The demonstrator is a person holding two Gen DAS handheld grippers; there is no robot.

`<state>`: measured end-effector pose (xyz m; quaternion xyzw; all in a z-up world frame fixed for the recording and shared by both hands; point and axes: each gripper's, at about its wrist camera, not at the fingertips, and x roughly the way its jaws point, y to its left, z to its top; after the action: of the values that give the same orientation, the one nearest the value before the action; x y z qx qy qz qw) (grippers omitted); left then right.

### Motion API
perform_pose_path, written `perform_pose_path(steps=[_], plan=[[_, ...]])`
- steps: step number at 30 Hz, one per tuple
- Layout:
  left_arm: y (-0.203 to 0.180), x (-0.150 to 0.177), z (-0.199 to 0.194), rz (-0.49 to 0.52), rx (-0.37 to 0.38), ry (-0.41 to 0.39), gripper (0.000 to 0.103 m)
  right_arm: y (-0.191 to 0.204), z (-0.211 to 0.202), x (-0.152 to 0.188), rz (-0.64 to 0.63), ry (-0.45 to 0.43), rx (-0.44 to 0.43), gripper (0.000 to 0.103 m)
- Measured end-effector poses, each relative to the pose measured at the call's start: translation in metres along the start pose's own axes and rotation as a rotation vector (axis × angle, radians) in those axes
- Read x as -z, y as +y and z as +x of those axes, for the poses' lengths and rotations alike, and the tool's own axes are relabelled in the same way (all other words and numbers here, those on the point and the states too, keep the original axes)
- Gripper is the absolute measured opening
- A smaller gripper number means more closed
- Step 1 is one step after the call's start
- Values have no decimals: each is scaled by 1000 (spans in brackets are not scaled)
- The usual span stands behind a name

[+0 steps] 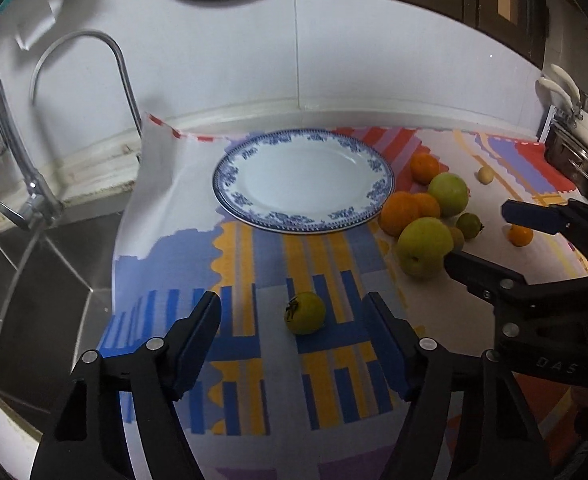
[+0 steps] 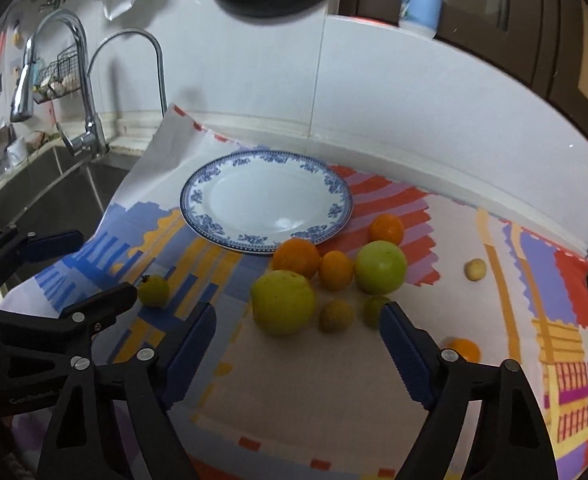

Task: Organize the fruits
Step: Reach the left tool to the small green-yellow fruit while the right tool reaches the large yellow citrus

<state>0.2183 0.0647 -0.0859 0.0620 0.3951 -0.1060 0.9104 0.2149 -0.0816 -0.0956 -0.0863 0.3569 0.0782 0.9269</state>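
Green tomato [image 1: 305,313] sits between my open left tongs [image 1: 292,344]; my right tongs [image 2: 297,344], open too, near the fruit pile [image 2: 329,280], plate [image 1: 230,172] waiting empty.

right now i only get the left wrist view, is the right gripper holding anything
Observer: No. The right gripper is open; the large yellow-green apple lies at its fingertips, with the pads clear of it.
Operator: something's tucked behind that apple, what is it
Observer: A small round brownish-green fruit, lying on the cloth just right of the apple.
Operator: and the little green one next to it
Observer: The small green fruit is partly hidden by the right gripper here. I cannot tell whether they touch.
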Motion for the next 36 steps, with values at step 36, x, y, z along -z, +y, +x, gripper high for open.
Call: perform_pose_path(steps=[36], plan=[[0, 4, 46, -3, 80, 106, 28, -2, 61, -3, -28, 87, -124, 52]])
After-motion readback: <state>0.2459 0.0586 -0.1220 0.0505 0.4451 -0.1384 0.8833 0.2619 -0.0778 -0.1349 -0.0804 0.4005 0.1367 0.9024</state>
